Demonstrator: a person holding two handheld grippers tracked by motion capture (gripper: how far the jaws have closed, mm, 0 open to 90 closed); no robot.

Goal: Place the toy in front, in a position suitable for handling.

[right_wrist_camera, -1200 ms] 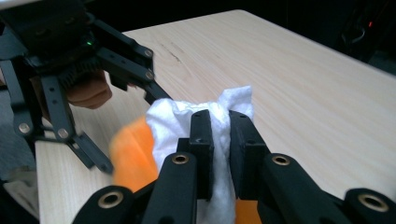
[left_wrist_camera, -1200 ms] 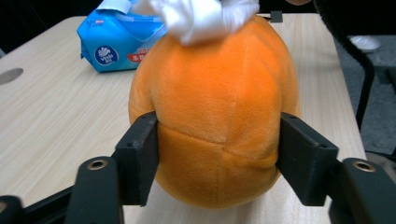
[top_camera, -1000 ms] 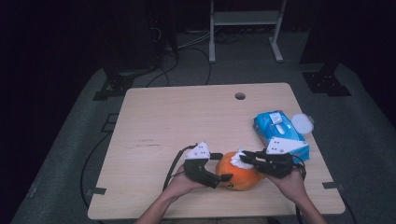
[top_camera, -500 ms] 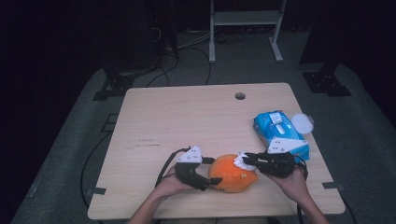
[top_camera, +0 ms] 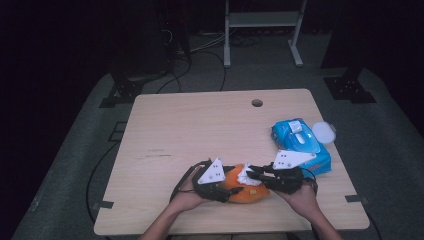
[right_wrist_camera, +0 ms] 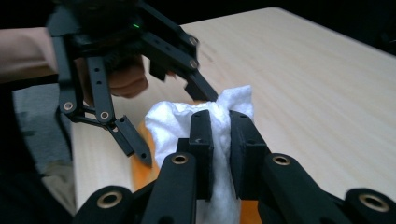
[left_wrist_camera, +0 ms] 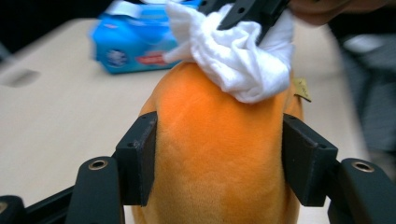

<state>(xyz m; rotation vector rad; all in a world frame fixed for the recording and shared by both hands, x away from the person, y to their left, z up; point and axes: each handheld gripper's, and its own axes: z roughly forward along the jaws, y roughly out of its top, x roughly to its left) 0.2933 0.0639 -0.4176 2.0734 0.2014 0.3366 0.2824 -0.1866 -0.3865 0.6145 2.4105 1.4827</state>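
We have just closed our left gripper (left_wrist_camera: 219,163) on the orange plush toy (left_wrist_camera: 219,154) to steady it, so our right gripper (right_wrist_camera: 219,135), clamped on the white wipe (right_wrist_camera: 187,121), can rub it.

Both tools meet at the orange plush (top_camera: 240,189) near the worktop (top_camera: 200,125) front edge; blue wipes pack (top_camera: 300,145) sits right.

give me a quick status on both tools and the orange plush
Left tool jaws just closed, clamping orange plush. Right tool shut on white wipe, pressing it on the plush. Wipes pack off to the side, nothing blocking.
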